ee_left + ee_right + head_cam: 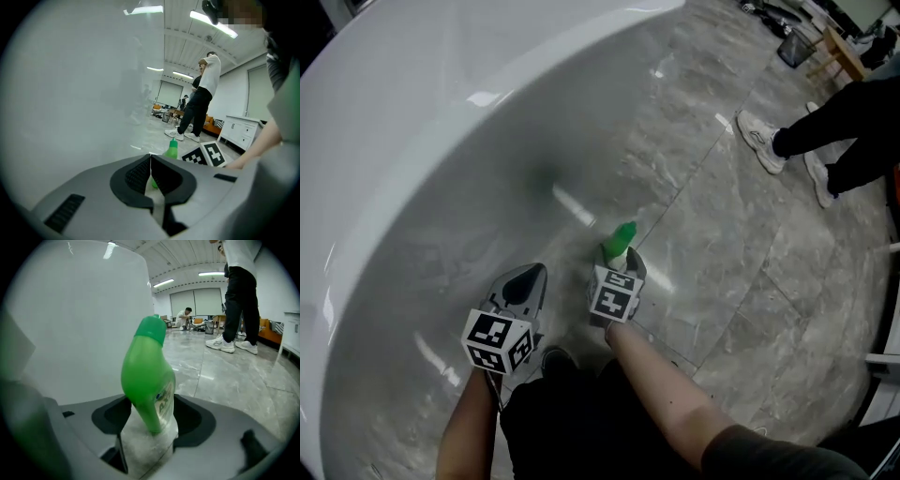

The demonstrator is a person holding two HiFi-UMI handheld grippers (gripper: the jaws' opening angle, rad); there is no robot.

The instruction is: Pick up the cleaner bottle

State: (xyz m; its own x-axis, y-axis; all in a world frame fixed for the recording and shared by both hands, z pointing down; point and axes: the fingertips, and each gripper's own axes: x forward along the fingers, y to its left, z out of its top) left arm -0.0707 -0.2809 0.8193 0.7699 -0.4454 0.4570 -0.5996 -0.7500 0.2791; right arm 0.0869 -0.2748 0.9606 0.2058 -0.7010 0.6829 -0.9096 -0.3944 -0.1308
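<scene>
Person's forearms [661,380] at bottom centre, each ending in a gripper topped by a marker cube [499,339]. Left gripper [528,274], lower centre: jaws closed together, nothing between them, pointing up-frame toward the tub wall. Right gripper [621,266], just right of it: jaws spread wide, cleaner bottle [622,240] standing in the gap between them; no firm squeeze by the pads evident. Bottle upright on the grey marble floor [741,234], green neck and cap, centre of frame, close beside the curved white bathtub [441,122] that fills the left. Upper right: another person's legs [839,127] and white sneakers [761,141], well apart.
</scene>
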